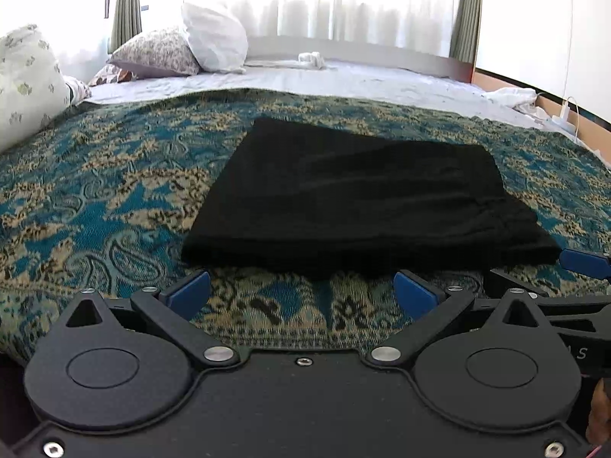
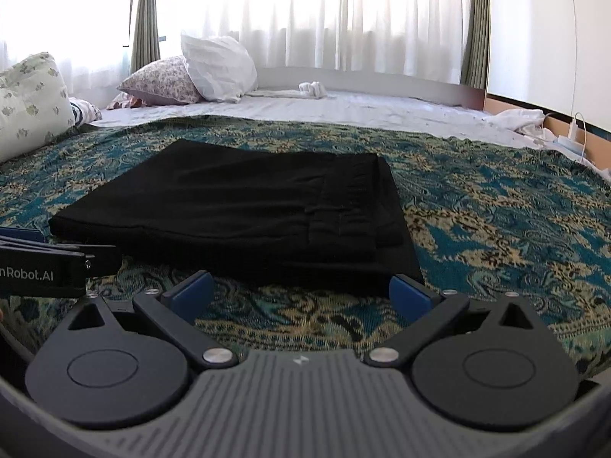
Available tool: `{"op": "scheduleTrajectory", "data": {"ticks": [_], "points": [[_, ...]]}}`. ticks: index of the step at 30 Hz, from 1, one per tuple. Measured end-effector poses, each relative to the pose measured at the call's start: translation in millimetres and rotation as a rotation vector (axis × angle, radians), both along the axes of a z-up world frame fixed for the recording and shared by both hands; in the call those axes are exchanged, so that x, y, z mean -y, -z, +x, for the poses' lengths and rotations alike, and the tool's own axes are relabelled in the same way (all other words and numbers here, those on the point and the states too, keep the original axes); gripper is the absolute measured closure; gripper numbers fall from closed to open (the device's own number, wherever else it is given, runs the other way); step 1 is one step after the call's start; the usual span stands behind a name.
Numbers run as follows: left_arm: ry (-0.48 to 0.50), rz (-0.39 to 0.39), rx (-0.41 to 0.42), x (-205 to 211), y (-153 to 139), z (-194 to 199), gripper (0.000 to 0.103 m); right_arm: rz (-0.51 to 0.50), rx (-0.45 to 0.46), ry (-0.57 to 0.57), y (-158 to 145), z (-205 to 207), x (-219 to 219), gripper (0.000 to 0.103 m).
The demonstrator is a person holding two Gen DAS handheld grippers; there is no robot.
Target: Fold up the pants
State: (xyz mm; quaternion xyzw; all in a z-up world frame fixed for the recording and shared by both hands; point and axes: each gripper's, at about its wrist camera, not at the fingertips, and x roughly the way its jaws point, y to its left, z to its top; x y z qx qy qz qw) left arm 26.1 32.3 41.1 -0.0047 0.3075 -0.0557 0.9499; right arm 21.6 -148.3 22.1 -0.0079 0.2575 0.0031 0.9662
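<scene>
Black pants (image 1: 359, 198) lie folded into a flat rectangle on the patterned bedspread (image 1: 114, 191), left gripper (image 1: 301, 294) and right gripper (image 2: 301, 295) side by side just short of their near edge, jaws spread wide, holding nothing.

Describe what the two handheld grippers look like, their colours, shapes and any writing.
Both are matte black with blue finger pads, silver screws and two round disc housings. The left gripper has a flat black body; the right gripper a ribbed grey one. White lettering ending "Robot.AI" runs along the left's side.
</scene>
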Motion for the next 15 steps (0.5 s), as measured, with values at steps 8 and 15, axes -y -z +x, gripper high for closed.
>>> {"op": "scheduleTrajectory", "data": {"ticks": [8, 15], "points": [[0.000, 0.014, -0.036, 1.9, 9.6, 0.7, 0.000, 0.012, -0.042, 0.007, 8.2, 1.2, 1.6, 0.000], [-0.007, 0.035, -0.044, 4.2, 10.8, 5.2, 0.000, 0.010, -0.060, 0.003, 10.8, 3.2, 1.0, 0.000]]}}
